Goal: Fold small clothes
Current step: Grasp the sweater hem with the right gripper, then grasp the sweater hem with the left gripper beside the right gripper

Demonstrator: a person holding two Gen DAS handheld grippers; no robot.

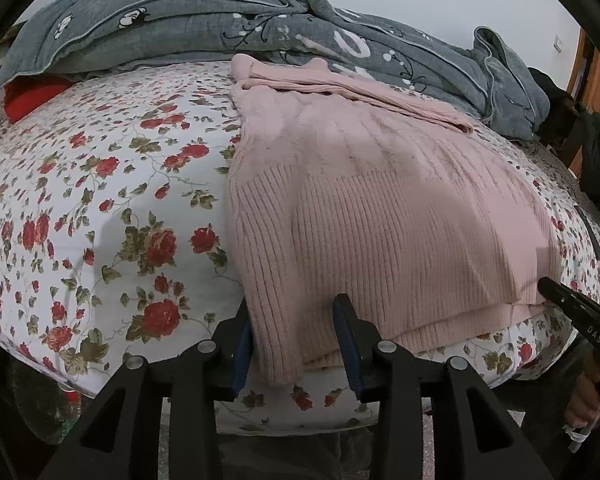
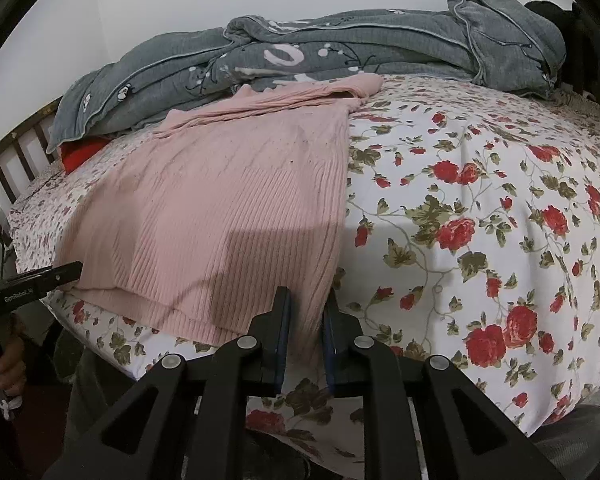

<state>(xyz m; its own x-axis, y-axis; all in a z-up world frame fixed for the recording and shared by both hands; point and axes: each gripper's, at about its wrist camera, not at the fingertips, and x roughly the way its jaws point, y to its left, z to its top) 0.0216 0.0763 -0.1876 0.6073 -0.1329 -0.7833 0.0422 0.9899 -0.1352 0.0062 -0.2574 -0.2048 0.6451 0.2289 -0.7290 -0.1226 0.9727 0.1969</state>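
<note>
A pink ribbed knit sweater (image 1: pixel 364 208) lies flat on the floral bed sheet (image 1: pixel 100 208), its hem at the near edge and its sleeves folded across the far end. My left gripper (image 1: pixel 296 320) straddles the hem's near left corner with the jaws open about the cloth. My right gripper (image 2: pixel 306 312) has its jaws nearly closed on the hem's near right corner of the sweater (image 2: pixel 228 208). The right gripper also shows in the left wrist view (image 1: pixel 572 308), and the left gripper shows in the right wrist view (image 2: pixel 40 278).
A rumpled grey quilt (image 1: pixel 228 28) lies along the far side of the bed against the white wall. A red item (image 1: pixel 28 96) pokes out under it at the left. A wooden headboard (image 2: pixel 16 152) stands at the left. The bed sheet (image 2: pixel 480 220) extends right.
</note>
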